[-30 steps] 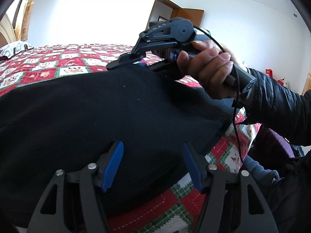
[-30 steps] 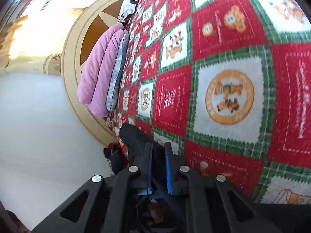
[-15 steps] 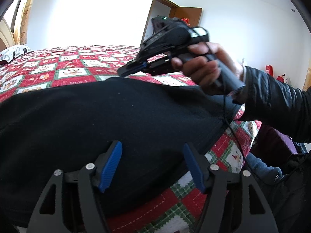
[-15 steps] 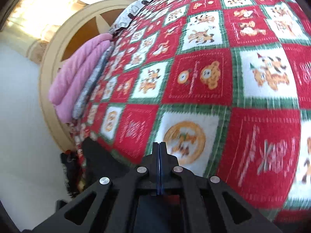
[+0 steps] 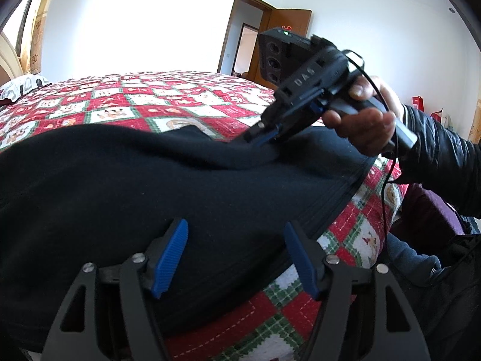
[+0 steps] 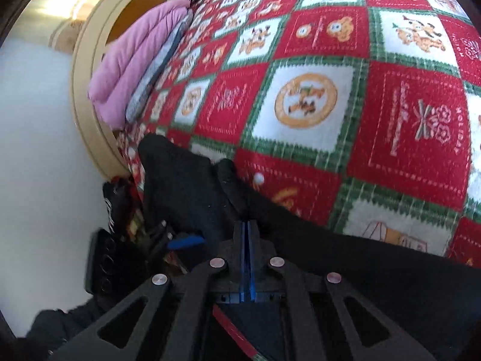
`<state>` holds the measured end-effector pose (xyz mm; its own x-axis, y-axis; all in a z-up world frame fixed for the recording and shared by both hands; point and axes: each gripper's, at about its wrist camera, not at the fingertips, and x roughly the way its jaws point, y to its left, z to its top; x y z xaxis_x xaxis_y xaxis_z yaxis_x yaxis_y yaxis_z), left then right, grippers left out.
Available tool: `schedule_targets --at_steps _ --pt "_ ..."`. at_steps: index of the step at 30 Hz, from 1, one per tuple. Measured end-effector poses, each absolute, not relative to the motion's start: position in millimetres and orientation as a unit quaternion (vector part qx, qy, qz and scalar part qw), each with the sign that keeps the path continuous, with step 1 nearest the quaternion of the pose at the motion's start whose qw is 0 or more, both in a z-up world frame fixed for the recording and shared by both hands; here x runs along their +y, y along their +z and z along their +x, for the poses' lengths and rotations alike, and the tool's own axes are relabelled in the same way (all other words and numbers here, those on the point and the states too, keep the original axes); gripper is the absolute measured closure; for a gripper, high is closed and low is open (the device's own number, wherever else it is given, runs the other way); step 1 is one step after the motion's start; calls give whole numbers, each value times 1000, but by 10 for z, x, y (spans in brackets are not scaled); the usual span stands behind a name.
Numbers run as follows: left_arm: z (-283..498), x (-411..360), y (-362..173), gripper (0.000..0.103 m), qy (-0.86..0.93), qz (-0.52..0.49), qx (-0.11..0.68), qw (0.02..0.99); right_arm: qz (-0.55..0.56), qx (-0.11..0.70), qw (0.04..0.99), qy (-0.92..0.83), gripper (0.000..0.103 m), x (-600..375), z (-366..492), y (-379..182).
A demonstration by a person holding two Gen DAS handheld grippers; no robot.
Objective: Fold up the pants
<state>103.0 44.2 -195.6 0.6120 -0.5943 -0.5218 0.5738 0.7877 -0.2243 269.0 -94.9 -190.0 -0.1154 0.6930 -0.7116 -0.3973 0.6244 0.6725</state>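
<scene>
The black pants lie across the red, white and green quilt, waistband toward the right edge. My left gripper is open, its blue pads spread just above the near edge of the pants, holding nothing. My right gripper shows in the left wrist view with its tips pressed onto a raised ridge of the pants. In the right wrist view the right gripper has its blue pads together, tips against the pants. No cloth shows between the pads.
The quilt covers the whole bed. A pink folded blanket and a cream round headboard are at the bed's head. A pillow lies far left. An open brown door stands behind.
My right gripper has come down and forward from above the pants onto the cloth, which has bunched into a ridge at its tips. Its pads closed fully. My left gripper stayed open and still.
</scene>
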Motion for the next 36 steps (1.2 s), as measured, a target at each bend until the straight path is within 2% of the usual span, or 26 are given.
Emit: schedule_targets --at_steps 4,5,6,8,9,14,17,22,23,26,27,29,36 --pt "1029 446 -1957 33 -326 -18 296 897 123 614 657 421 97 -973 2671 -1918" --pt "1029 447 -1955 33 -327 -18 296 897 132 616 652 422 87 -955 2697 -1929" --pt "1027 449 -1956 33 -327 -18 296 897 146 616 646 427 65 -965 2715 -1936" --pt "1027 448 -1956 33 -327 -18 296 897 197 609 622 451 38 -965 2741 -1941" --pt "1028 448 -1955 33 -327 -18 296 897 207 608 619 453 33 -948 2739 -1940" --pt "1028 443 -1954 33 -327 -18 295 898 242 615 620 424 33 -894 2828 -1994" --pt "1029 443 -1957 33 -328 -19 295 898 298 621 591 420 33 -967 2953 -2075" --pt "1020 442 -1958 33 -328 -19 294 898 315 635 559 430 33 -840 2997 -2117" --pt "1021 442 -1958 33 -328 -19 294 898 317 635 556 432 37 -826 3005 -2113" --pt "1020 443 -1959 33 -328 -20 293 898 314 631 556 442 72 -761 3008 -2098" --pt "1020 442 -1959 33 -328 -20 293 898 310 630 562 436 79 -766 3009 -2102" --pt "1016 441 -1956 33 -328 -20 293 898 320 632 562 426 85 -781 3027 -2169" --pt "1009 434 -1955 33 -328 -19 292 898 430 624 506 411 84 -960 3147 -2442"
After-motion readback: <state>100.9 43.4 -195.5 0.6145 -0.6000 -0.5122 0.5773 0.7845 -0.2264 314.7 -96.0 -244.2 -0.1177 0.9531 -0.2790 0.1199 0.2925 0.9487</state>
